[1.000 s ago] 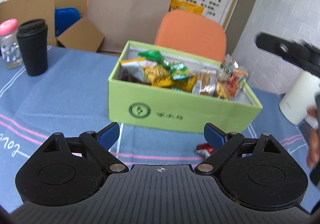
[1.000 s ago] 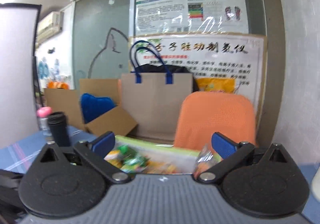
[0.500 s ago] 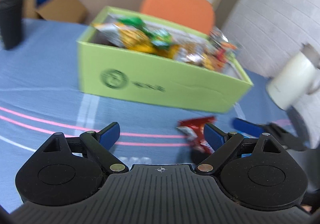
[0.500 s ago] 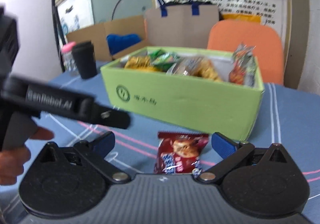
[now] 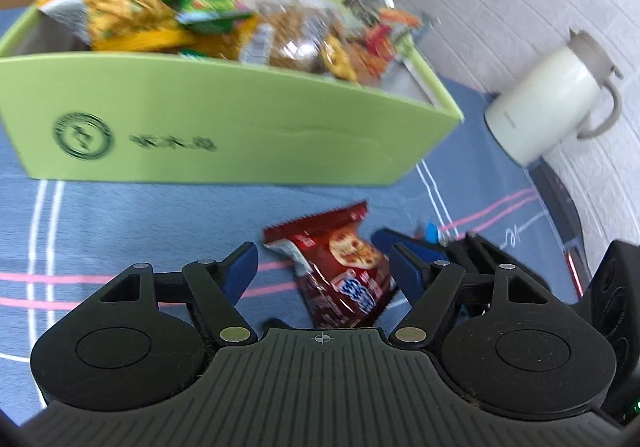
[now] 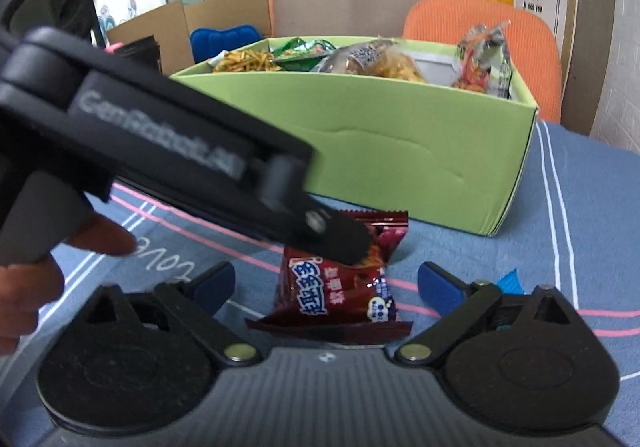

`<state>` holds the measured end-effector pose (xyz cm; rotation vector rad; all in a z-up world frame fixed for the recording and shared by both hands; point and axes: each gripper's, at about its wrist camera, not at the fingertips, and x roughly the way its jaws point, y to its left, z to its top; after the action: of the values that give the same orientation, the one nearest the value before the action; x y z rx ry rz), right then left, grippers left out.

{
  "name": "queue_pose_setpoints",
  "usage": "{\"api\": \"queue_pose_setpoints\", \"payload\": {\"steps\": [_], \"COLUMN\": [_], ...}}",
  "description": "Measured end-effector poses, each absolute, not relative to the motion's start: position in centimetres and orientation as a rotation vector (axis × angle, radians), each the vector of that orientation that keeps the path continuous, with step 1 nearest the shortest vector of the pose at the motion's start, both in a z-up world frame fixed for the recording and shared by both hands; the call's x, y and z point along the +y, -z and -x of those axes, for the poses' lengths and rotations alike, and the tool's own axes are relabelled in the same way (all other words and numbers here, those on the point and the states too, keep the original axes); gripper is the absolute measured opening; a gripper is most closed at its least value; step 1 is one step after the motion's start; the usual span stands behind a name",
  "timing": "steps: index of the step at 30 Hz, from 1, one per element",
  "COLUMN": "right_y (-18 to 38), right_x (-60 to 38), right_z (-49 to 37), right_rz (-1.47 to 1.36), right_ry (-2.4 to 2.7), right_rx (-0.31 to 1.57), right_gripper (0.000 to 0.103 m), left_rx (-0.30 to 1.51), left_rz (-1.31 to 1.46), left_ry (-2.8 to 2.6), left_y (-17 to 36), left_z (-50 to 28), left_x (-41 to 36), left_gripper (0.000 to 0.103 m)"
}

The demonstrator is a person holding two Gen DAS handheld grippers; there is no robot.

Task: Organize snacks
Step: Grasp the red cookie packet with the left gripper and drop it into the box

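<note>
The desk [image 5: 100,223] carries a blue cloth with pink and white stripes. The green box [image 5: 248,135] serves as the landmark for all positions below. It stands open on the desk and holds a pile of mixed snack packets [image 5: 224,27] — yellow, green and clear wrappers, several rising above the rim.

Behind the box stand an orange chair [image 6: 484,31], a brown paper bag [image 6: 348,3] with blue handles, and cardboard boxes [image 6: 168,31]. To the right of the box, near the white brick wall, stands a cream jug [image 5: 548,95] with a handle and lid.

In front of the box, apart from its front wall, a red snack packet [image 5: 344,275] lies flat on the cloth.

The left gripper [image 5: 320,267] sits in front of the box with its fingers spread wide, one on each side of the red packet — nothing is clamped. The right gripper [image 6: 324,283] also faces the box, its fingers likewise apart and holding nothing, with the same packet [image 6: 340,287] lying between them. In the right wrist view the body of the left gripper crosses over the far end of the packet.
</note>
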<state>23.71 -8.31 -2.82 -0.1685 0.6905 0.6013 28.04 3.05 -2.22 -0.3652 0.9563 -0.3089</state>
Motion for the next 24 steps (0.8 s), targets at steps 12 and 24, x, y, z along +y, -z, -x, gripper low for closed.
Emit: {"api": "queue_pose_setpoints", "payload": {"steps": [12,24], "right_y": [1.5,-8.2], "right_x": [-6.4,-1.7], "right_z": [-17.9,-24.6], "right_rz": [0.237,0.278], "right_ry": [-0.588,-0.629], "right_rx": [0.633,0.415], "right_gripper": [0.057,0.059], "left_rx": [0.899,0.673], "left_rz": [0.39,0.335], "left_ry": [0.28,0.211], "left_y": [0.9,-10.6], "left_z": [-22.1,-28.8], "left_x": [4.5,8.3], "left_gripper": [0.026,0.022]}}
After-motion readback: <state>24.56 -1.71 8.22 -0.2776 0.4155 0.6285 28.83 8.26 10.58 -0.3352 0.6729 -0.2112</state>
